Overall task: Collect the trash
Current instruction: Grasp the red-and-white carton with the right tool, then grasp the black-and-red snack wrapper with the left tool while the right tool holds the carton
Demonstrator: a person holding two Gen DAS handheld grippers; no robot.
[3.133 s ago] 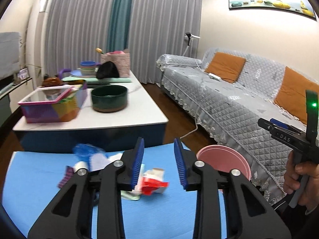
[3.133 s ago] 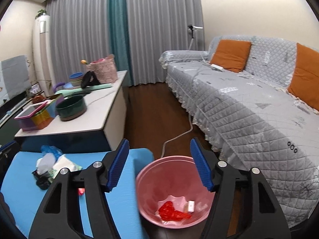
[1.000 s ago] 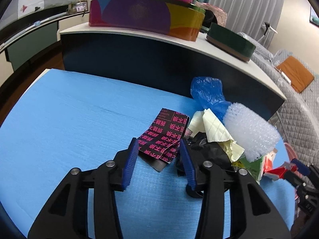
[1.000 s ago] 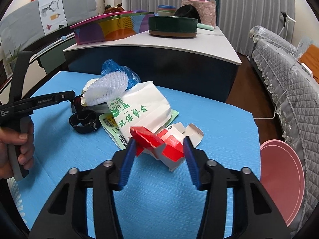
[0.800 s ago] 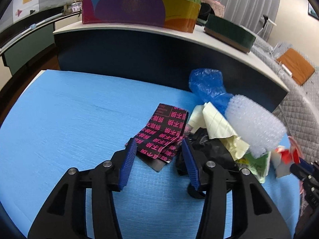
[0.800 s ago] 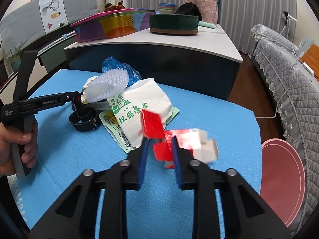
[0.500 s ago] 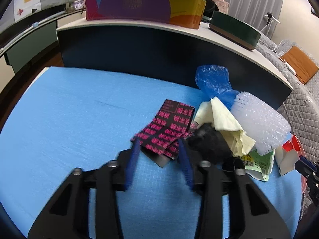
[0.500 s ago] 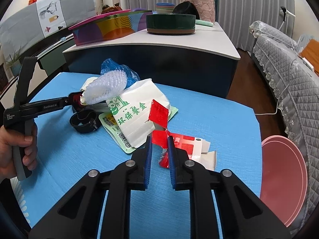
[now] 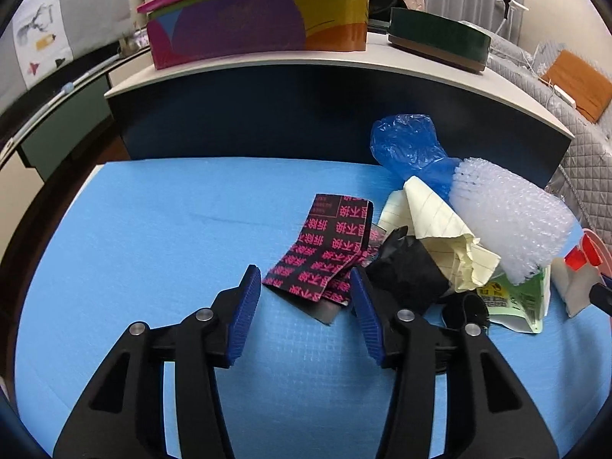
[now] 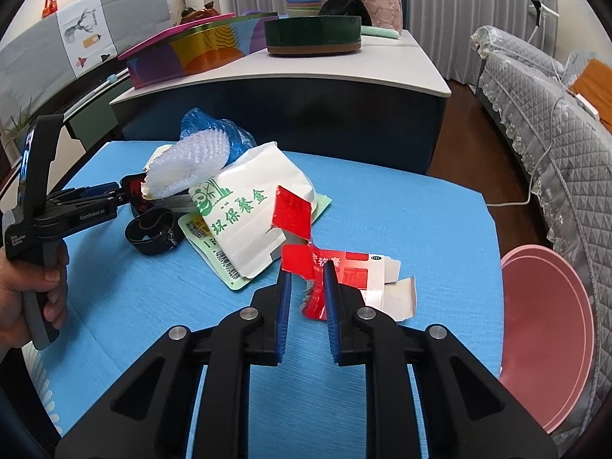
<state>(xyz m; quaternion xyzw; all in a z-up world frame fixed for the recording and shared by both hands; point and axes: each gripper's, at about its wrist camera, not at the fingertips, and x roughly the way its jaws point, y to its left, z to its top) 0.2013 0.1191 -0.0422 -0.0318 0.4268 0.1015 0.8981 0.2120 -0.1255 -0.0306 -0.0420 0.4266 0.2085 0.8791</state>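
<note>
A trash pile lies on the blue table (image 9: 153, 229). It holds a black wrapper with pink characters (image 9: 329, 244), a crumpled black bag (image 9: 405, 271), yellow lined paper (image 9: 432, 222), a bubble-wrap roll (image 9: 508, 222) and a blue plastic bag (image 9: 409, 145). My left gripper (image 9: 304, 273) is opening, and the wrapper's near edge lies between its pads, untouched. My right gripper (image 10: 306, 269) is shut on the red flap of a red and white carton (image 10: 344, 267). The carton lies beside a white bag with green print (image 10: 244, 210).
A pink bin (image 10: 543, 344) stands off the table's right edge. A black strap ring (image 10: 151, 231) lies left of the white bag. Behind the table is a counter with a colourful box (image 9: 260, 19) and a green bowl (image 9: 440, 38). A grey sofa (image 10: 554, 114) is at the right.
Both grippers came down from above the bin to the pile. The right one closed on the carton's red flap. The left one narrowed over the black wrapper, then widened again.
</note>
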